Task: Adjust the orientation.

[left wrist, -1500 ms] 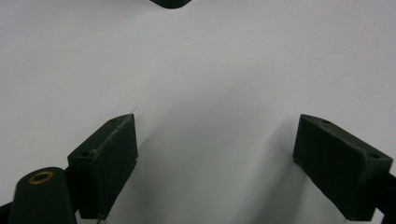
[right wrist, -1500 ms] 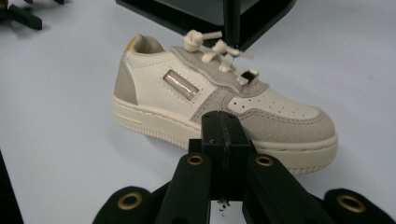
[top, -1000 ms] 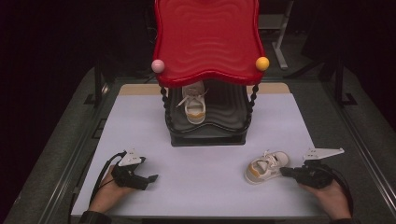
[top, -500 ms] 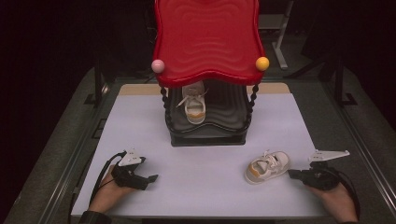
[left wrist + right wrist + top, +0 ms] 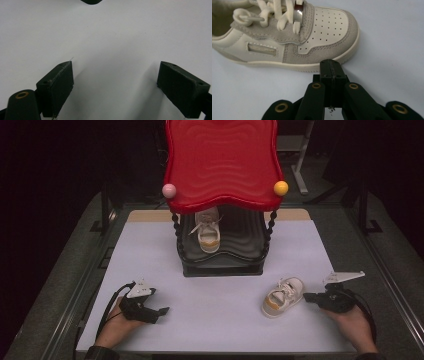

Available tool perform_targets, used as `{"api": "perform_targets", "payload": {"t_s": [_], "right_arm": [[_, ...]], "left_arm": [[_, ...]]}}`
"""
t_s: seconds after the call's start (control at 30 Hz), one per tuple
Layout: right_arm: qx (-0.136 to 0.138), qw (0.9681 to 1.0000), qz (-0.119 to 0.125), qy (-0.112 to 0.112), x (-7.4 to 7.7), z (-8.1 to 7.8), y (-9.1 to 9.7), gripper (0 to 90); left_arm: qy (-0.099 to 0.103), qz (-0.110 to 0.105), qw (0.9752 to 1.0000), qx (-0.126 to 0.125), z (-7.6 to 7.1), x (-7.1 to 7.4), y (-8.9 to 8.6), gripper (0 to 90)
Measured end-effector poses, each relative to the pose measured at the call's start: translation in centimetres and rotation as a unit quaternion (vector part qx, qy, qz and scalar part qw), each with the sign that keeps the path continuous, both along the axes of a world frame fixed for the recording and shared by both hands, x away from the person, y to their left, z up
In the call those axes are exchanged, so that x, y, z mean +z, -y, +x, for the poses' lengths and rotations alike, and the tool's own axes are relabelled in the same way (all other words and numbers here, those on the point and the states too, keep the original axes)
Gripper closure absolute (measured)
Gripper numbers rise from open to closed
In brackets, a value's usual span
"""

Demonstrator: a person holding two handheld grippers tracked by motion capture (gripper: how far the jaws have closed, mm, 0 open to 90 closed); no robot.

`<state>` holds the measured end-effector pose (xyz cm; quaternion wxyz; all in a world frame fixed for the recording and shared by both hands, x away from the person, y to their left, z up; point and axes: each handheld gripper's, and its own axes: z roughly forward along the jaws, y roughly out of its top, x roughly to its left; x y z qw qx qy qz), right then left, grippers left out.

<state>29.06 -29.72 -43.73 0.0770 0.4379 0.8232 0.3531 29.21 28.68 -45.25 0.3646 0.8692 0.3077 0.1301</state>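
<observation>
A white table (image 5: 150,270) carries a two-level rack (image 5: 222,255) at its far middle, the red top shelf (image 5: 222,165) overhanging a black lower shelf, which leaves the near half bare as working room for both hands. One shoe (image 5: 207,232) stands on the lower shelf with its toe toward the person, apparently stored there and waiting for its mate. The second shoe (image 5: 282,296) lies on the table, right of the rack and just left of the right gripper (image 5: 306,296), toe toward that gripper, so it seems to be the next thing to go onto the rack. The right gripper points at the shoe with its jaws pressed together and nothing between them; in the right gripper view the tips sit just short of the sole beside the grey toe (image 5: 329,47), whether touching or a hair apart is hard to tell. Closed jaws suit a nudge or a poke to turn the shoe rather than a grab. The left gripper (image 5: 162,311) rests low on the table at the near left, well apart from both shoes, its jaws spread over bare table in the left gripper view, likely parked out of the way.
</observation>
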Motion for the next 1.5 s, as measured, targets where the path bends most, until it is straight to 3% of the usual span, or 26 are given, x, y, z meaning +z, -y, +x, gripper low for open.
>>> {"api": "perform_targets", "payload": {"t_s": [0.33,0.47,0.53,0.6,0.73,0.9,1.13,1.5], "right_arm": [[0.020,0.9998,-0.004,0.006,-0.1,3.0,-1.9,89.5],[0.018,0.9998,-0.007,-0.002,0.0,3.5,-2.2,88.0],[0.017,0.9998,-0.002,-0.004,0.3,3.3,-1.8,86.2],[0.018,0.9995,0.027,-0.002,1.0,3.0,-1.3,83.5],[0.019,0.9979,0.059,0.021,2.9,1.7,-1.2,75.6],[0.062,0.9935,0.089,0.035,4.6,-0.1,-2.1,66.1],[0.110,0.9883,0.096,0.043,5.1,-1.2,-4.5,58.2],[0.177,0.9809,0.073,0.031,4.1,-1.6,-8.6,56.7]], "left_arm": [[0.000,0.000,1.0000,0.000,0.0,0.0,0.0,13.2],[0.000,0.000,1.0000,0.000,0.0,0.0,0.0,13.2],[0.000,0.000,1.0000,0.000,0.0,0.0,0.0,13.3],[-0.001,0.000,1.0000,0.000,0.0,0.0,0.0,13.3],[0.000,0.000,1.0000,0.000,0.0,0.0,0.0,13.3],[0.000,0.000,1.0000,-0.001,0.0,0.0,0.0,13.3],[-0.001,0.000,1.0000,0.000,0.0,0.0,0.0,13.3],[0.000,0.000,1.0000,0.000,0.0,0.0,0.0,13.3]]}}
